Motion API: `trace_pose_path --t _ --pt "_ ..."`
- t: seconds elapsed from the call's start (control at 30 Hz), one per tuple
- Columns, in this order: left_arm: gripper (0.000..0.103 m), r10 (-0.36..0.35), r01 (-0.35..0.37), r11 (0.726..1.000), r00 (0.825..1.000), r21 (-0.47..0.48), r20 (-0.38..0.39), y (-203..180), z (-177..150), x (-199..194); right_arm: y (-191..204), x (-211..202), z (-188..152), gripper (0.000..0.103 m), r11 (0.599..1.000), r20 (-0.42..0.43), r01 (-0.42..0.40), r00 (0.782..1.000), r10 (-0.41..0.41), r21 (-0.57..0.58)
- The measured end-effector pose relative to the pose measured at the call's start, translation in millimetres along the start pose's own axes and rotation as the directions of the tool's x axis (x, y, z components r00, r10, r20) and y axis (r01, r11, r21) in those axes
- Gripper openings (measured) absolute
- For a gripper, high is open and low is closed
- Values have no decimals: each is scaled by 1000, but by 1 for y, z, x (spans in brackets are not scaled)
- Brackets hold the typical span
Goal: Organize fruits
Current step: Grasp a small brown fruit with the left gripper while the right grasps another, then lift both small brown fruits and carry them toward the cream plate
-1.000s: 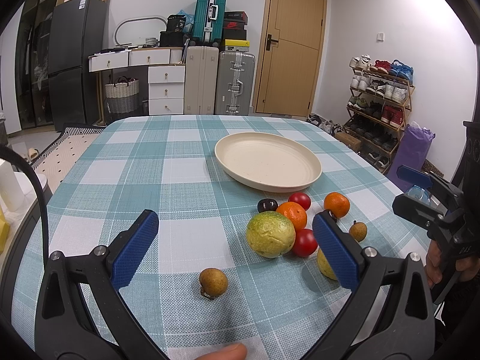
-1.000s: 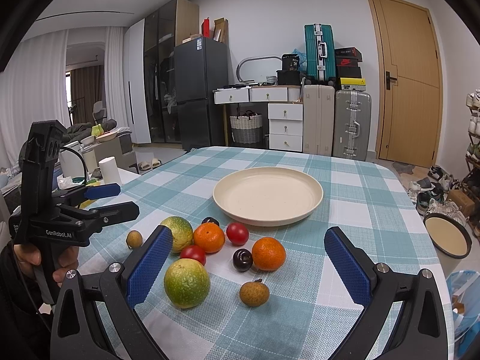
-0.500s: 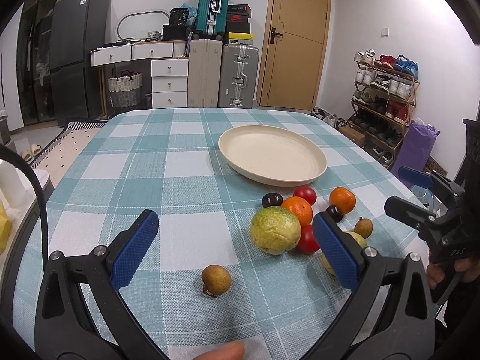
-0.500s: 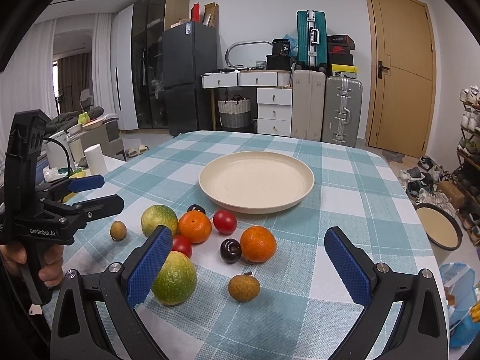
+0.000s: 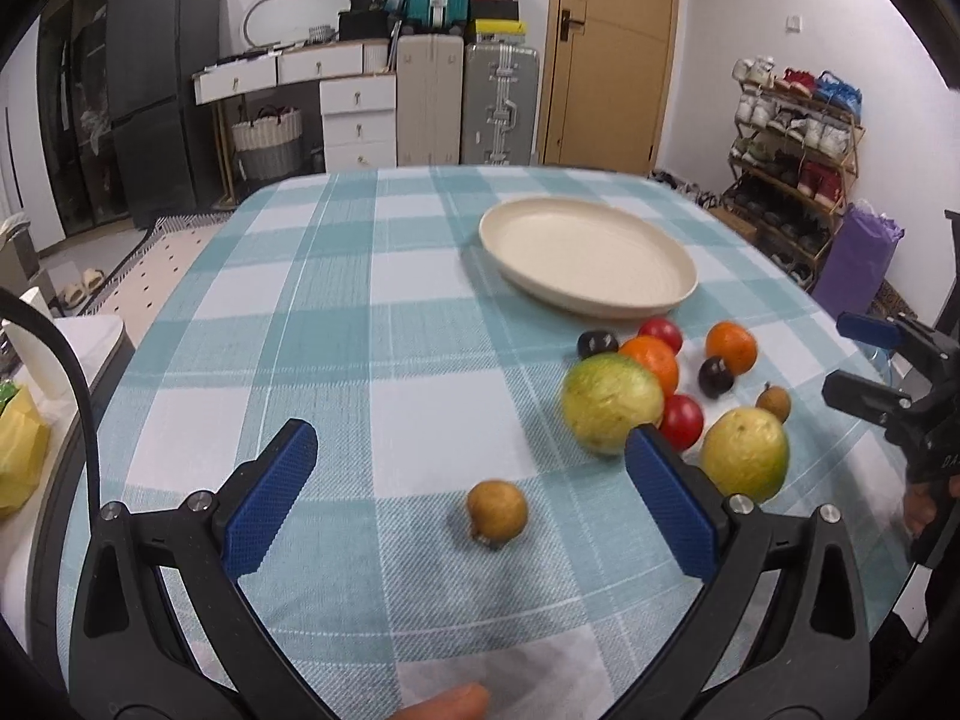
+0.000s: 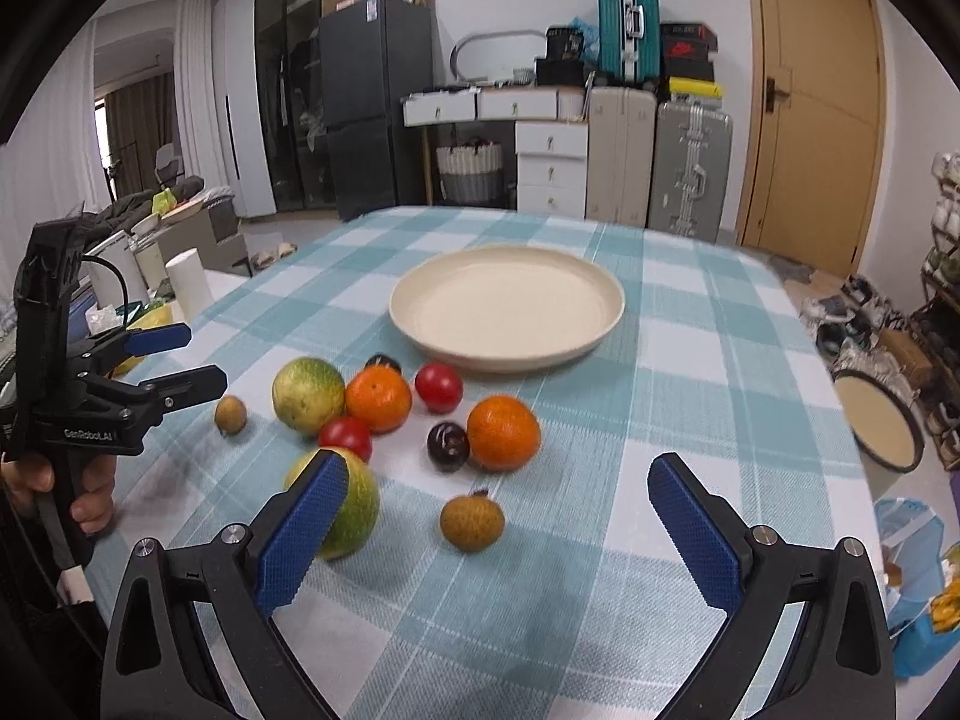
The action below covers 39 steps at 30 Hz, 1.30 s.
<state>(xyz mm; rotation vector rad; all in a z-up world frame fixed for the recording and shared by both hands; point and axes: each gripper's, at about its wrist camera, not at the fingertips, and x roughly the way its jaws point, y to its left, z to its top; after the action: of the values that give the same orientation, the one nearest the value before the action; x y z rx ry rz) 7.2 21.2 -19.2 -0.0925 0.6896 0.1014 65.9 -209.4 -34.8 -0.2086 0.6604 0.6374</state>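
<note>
1. My left gripper (image 5: pixel 468 483) is spread wide and empty. Over the last second it has dropped lower and nearer the counter (image 5: pixel 336 324), and the lone longan (image 5: pixel 497 509) now sits almost centred between its blue pads.
2. My right gripper (image 6: pixel 498 525) is spread wide too and holds nothing. It has also eased forward, and a second longan (image 6: pixel 471 521) lies just ahead of its fingers, nearer the left pad.
3. No fruit has moved. The cluster sits at the near edge of the counter, just in front of the cream plate (image 6: pixel 600 324): two green-yellow citrus (image 6: pixel 308 394), two oranges (image 6: pixel 503 432), two red tomatoes (image 6: pixel 439 386) and two dark plums (image 6: pixel 447 445).
4. The plate is bare and lies toward the middle of the counter, touching none of the fruit.
5. I judge both grippers are lining up on the small outlying longans first, so the task is only at its start.
6. Both views are slightly blurred, so I read the grippers as mid-approach; a round longan may roll if a pad clips it.
</note>
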Motion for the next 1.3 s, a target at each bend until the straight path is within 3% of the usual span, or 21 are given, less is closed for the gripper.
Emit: trace_pose_path --t 0.07,0.27,0.33,0.43,0.7,0.8,0.93,1.03,1.13,1.3 --pt "102 -10 9 1000 999 -5 -34 3 -3 3 1 5 -2 92 1000 -26 -5 1000 5 2" --pt "98 -21 21 1000 996 8 -85 2 -9 10 2 19 -8 90 998 -94 -57 994 58 15" --pt "82 -33 33 999 994 5 -108 2 -9 13 3 26 -10 89 998 -137 -65 988 67 21" --pt "69 -59 58 998 987 -7 -148 4 -11 19 0 33 -12 87 997 -160 -62 985 67 41" --pt "61 -87 88 996 981 -3 -172 4 -12 25 2 40 -14 61 995 -183 -93 978 98 38" --pt "53 -91 97 995 979 23 -184 -1 -13 26 4 42 -13 54 995 -188 -99 977 104 33" --pt "31 -98 109 993 975 43 -200 -5 -14 29 5 43 -13 45 994 -191 -105 976 108 28" --pt "23 -111 123 991 973 47 -201 -6 -15 29 4 44 -13 38 994 -194 -108 975 113 36" --pt "22 -119 131 990 974 52 -194 -7 -15 27 4 44 -13 30 994 -193 -105 975 110 37" --pt "22 -129 139 989 977 50 -168 -8 -12 23 4 41 -13 29 994 -179 -103 978 107 35"
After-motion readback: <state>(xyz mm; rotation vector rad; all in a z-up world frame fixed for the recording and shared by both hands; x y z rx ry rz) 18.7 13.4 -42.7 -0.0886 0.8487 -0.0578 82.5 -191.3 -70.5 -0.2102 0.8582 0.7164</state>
